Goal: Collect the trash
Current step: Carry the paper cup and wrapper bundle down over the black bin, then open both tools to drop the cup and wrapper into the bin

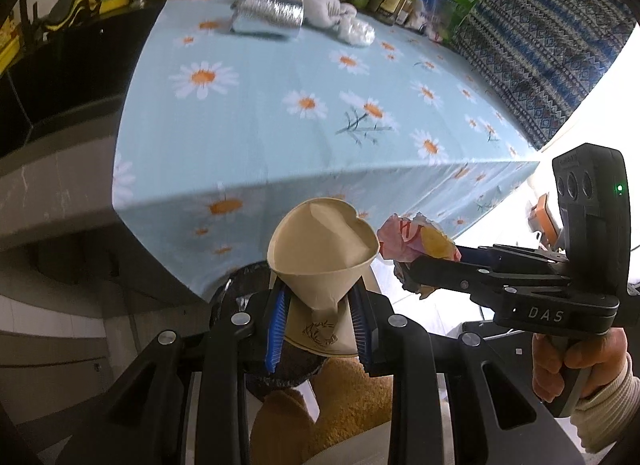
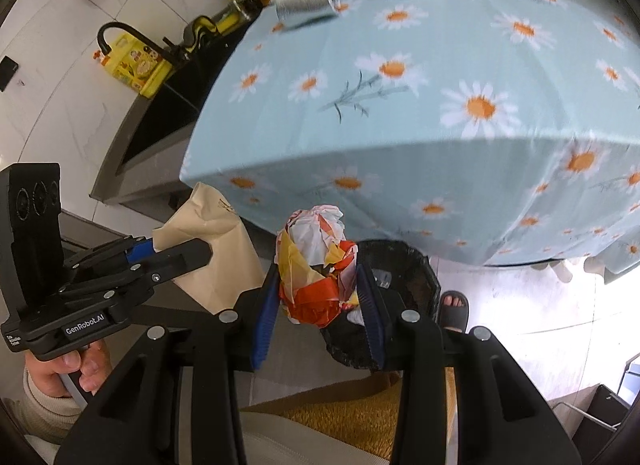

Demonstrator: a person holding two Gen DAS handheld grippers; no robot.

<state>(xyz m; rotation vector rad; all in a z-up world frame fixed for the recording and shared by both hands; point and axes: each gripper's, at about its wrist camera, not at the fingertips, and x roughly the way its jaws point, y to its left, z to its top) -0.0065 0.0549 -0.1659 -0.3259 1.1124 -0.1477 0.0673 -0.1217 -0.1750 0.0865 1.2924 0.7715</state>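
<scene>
left wrist view: my left hand-held gripper (image 1: 318,315) clamped on crushed paper cup (image 1: 320,241), right hand-held gripper (image 2: 320,301) clamped on crumpled wrapper (image 2: 316,261). both over black bin (image 2: 412,265), below counter (image 1: 280,105) edge. drop left; foil roll (image 1: 268,13), white wads remain.
</scene>
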